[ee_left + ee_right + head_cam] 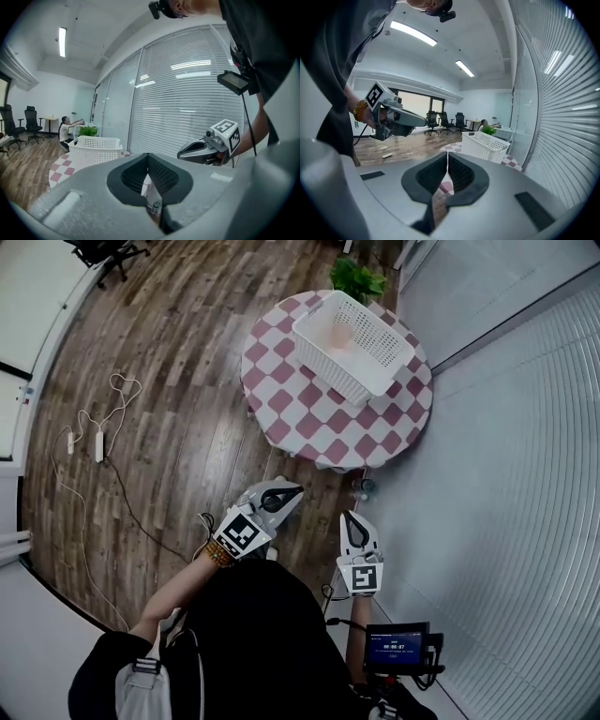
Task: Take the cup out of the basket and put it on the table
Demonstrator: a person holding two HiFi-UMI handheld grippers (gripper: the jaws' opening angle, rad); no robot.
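Ribbed-padded left tongs (pixel 148 155), closed; latticed white basket (pixel 372 368) on round checkered table (pixel 281 420).

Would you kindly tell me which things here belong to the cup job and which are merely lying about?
For the job: cup, white basket, checked table, left gripper, right gripper.
Lying about: plant, power strip, office chair.

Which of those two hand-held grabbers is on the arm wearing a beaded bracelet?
The left gripper, on the head view's left: a beaded bracelet circles the wrist behind it. None shows behind the right gripper.
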